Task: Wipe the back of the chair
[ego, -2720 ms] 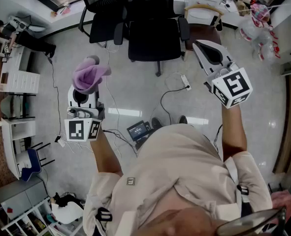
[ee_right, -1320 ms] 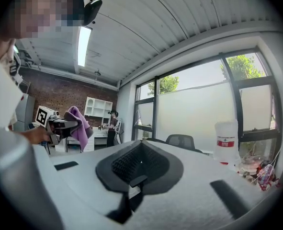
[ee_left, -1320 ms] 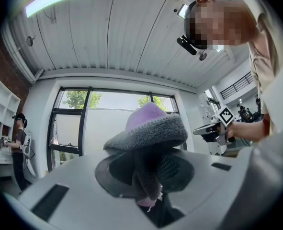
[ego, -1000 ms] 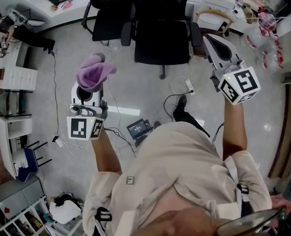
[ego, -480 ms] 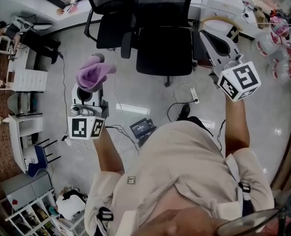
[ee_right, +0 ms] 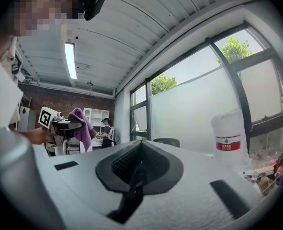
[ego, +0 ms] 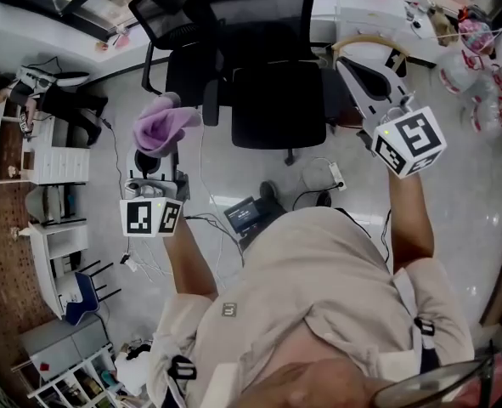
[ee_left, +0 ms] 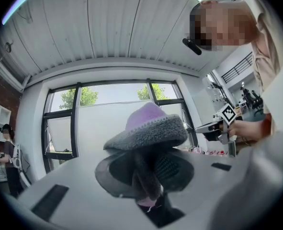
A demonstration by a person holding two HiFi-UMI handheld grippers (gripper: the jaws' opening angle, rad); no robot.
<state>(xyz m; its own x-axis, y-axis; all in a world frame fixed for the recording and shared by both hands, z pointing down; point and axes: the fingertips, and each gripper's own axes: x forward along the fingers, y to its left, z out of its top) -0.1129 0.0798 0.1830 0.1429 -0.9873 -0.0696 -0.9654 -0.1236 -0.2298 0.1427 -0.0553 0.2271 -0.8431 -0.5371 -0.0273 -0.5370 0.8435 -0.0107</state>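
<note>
Purple cloth [ego: 164, 124] clamped in the left tongs [ee_left: 145, 175], right tongs [ee_right: 137, 169] shut together and empty, black chair [ego: 278, 92] faced beyond both

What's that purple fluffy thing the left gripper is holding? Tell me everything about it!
It is a soft cloth, purple on one side and fuzzy grey on the other, like fleece. It is scrunched into a lump, with one fold flopping over like a hat. The left gripper has its jaws shut on the lower part, so most of it sticks out past the tips. It is up in the air beside the black office chair, and only the jaws touch it.
</note>
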